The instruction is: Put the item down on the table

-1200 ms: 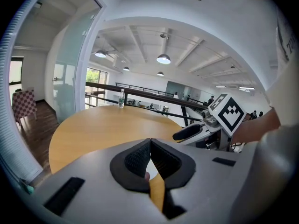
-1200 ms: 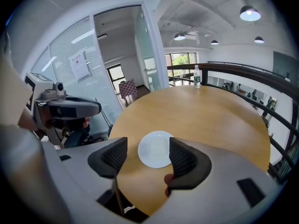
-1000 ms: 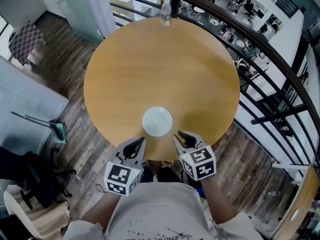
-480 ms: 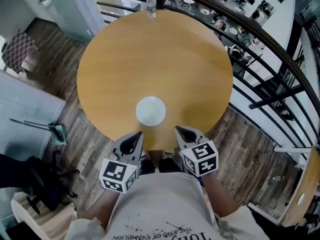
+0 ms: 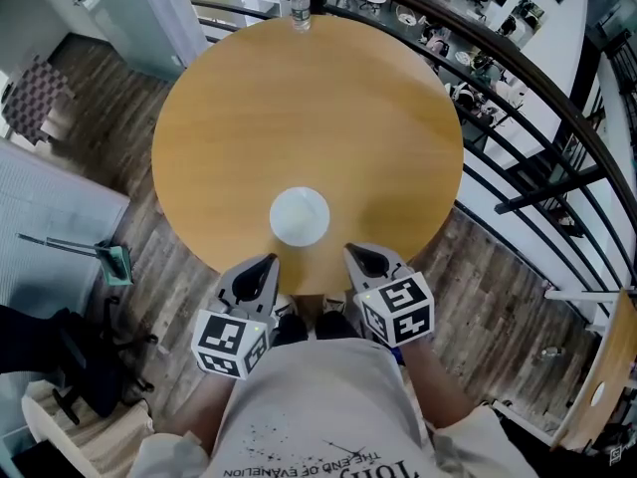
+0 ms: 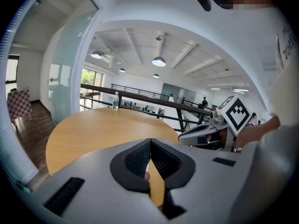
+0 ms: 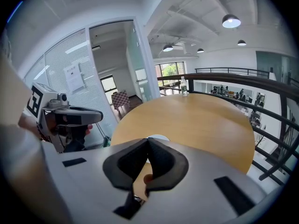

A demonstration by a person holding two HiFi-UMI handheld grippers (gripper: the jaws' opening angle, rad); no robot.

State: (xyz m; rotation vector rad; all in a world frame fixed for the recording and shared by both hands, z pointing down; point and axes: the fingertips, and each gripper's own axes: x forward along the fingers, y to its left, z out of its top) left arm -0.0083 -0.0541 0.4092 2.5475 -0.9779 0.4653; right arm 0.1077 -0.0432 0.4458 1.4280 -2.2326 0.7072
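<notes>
Release looks finished: the white disc (image 5: 300,217) lies flat on the table (image 5: 328,98), close to the table's near edge and touched by neither tool. From these pictures I judge the put-down step done, with only the retreat in hand.

Both tools sit at the table's near edge, 1 on each side of the disc and clear of it. The left gripper (image 5: 269,262) has its jaws pressed together at the tips, and its own view shows nothing between the ribbed pads (image 6: 140,157). The right gripper (image 5: 351,254) is likewise fully closed and empty; in its view the disc shows just past the jaw tips, resting on the table top. Across the table, at its far edge, stands 1 water bottle (image 5: 300,6), well apart from everything else.

Next, I would expect little: the 2 tools need only hold off or draw back from the table's edge without brushing the disc. Nothing seems to need a fresh grip, since the disc looks settled and not overhanging.
</notes>
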